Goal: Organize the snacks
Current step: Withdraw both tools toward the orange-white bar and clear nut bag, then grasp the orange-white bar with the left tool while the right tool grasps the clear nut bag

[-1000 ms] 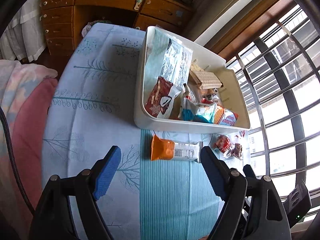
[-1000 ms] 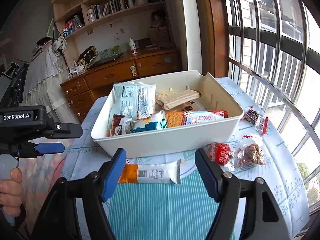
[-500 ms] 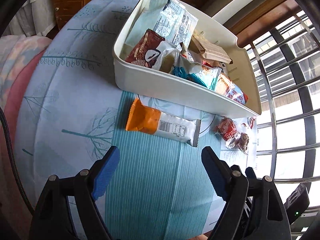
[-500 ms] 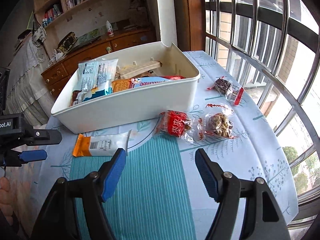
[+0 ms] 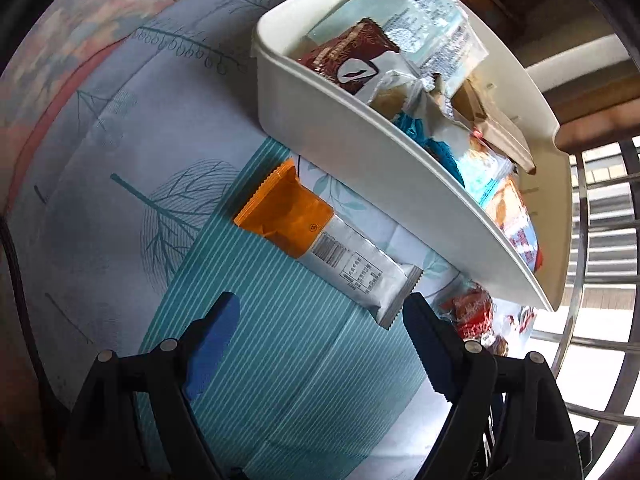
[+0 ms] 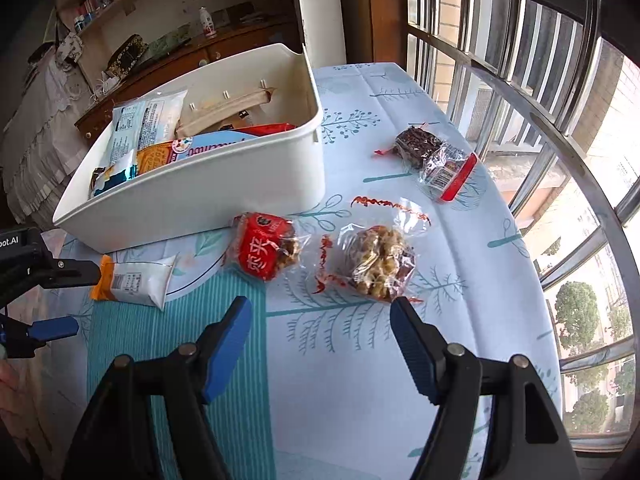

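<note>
White plastic bin (image 6: pixel 192 196) on table, packed with wrapped snacks. Orange-and-white bar wrapper (image 5: pixel 324 244) flat near bin's near wall. Red packet (image 6: pixel 264 256), clear nut-cluster packet (image 6: pixel 376 260) right of it; dark brownie packet (image 6: pixel 432 156) farther right.

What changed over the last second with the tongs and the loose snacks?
The left tongs dropped closer toward the orange-and-white bar, now just ahead of the tips. The right tongs swung right toward the red snack pack and the clear nut cluster pack. Both tongs remain open and empty. The snacks and the white bin haven't moved.
</note>
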`<state>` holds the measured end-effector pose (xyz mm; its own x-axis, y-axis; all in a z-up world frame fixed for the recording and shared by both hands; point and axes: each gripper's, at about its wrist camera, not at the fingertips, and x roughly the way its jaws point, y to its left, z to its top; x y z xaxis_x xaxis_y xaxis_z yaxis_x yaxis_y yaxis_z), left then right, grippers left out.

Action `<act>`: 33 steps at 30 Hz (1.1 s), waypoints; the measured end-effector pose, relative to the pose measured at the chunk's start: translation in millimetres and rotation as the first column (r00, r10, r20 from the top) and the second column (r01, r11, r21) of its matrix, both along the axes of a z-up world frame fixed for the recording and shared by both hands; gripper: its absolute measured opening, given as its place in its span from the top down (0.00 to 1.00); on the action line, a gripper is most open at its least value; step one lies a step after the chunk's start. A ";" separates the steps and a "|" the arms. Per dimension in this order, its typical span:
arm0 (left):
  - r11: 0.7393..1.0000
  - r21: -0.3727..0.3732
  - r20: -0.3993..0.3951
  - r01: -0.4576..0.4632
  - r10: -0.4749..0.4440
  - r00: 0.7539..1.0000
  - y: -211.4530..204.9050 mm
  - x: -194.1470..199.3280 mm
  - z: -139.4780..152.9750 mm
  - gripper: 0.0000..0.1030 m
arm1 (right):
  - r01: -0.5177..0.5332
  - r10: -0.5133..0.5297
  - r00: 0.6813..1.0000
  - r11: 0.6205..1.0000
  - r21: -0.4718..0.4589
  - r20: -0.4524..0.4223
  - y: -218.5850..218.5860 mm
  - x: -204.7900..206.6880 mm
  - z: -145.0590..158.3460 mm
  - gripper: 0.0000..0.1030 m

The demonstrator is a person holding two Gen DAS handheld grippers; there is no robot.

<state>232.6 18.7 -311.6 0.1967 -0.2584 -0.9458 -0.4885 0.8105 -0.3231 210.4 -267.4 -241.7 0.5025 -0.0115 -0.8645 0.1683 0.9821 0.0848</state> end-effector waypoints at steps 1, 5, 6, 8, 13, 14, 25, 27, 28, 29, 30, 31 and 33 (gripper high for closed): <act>0.999 -0.001 -0.013 -0.036 0.036 0.999 1.1 1.8 -3.2 0.20 | -0.005 0.005 1.000 1.000 0.002 -0.005 -3.3 2.4 -2.0 0.30; 0.989 -0.006 -0.027 -0.146 0.146 0.989 7.3 6.7 -11.2 0.20 | -0.035 0.035 0.999 0.999 -0.010 -0.014 -12.3 14.7 -9.3 0.28; 0.987 0.001 -0.026 -0.160 0.160 0.987 7.3 8.0 -12.0 0.20 | -0.042 0.042 0.999 0.999 -0.017 -0.009 -13.7 17.1 -9.9 0.27; 0.984 0.017 -0.030 -0.179 0.179 0.983 7.2 10.4 -14.3 0.20 | -0.058 0.058 0.998 0.998 -0.028 -0.008 -16.3 20.9 -10.5 0.25; 0.976 0.014 -0.082 -0.219 0.220 0.972 6.3 16.3 -28.9 0.20 | -0.091 0.090 0.996 0.995 -0.047 -0.016 -20.3 28.5 -14.8 0.25; 0.973 0.006 -0.106 -0.229 0.229 0.968 6.0 17.2 -32.8 0.20 | -0.095 0.094 0.995 0.994 -0.045 -0.022 -21.5 30.3 -16.3 0.25; 0.962 0.023 -0.169 -0.272 0.272 0.947 1.2 30.9 -47.3 0.20 | -0.105 0.104 0.993 0.994 -0.019 -0.060 -28.2 38.4 -31.4 0.25; 0.962 0.030 -0.176 -0.273 0.274 0.946 0.2 35.1 -48.5 0.20 | -0.105 0.104 0.993 0.994 -0.012 -0.059 -28.3 38.6 -32.1 0.25; 0.962 0.036 -0.178 -0.272 0.274 0.945 -0.2 36.4 -48.8 0.20 | -0.105 0.104 0.993 0.994 -0.008 -0.056 -28.8 38.9 -32.1 0.25; 0.962 0.041 -0.180 -0.270 0.273 0.945 -0.5 39.1 -49.6 0.20 | -0.105 0.104 0.993 0.994 -0.005 -0.055 -28.8 38.8 -32.2 0.25; 0.962 0.044 -0.177 -0.268 0.271 0.946 0.4 43.2 -50.6 0.23 | -0.105 0.105 0.993 0.994 -0.003 -0.053 -29.1 39.1 -32.2 0.26; 0.963 0.047 -0.174 -0.267 0.271 0.947 -0.3 45.6 -50.6 0.25 | -0.106 0.105 0.993 0.994 -0.001 -0.049 -29.7 39.2 -31.9 0.27; 0.961 0.074 -0.170 -0.265 0.274 0.947 -3.3 56.3 -47.0 0.32 | -0.106 0.105 0.994 0.994 -0.001 -0.041 -30.2 38.3 -31.1 0.29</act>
<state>289.0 15.4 -358.6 0.0810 -0.1707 -0.9820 -0.7365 0.6536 -0.1744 248.7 -297.6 -272.8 0.4649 0.0374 -0.8846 0.0671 0.9948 0.0773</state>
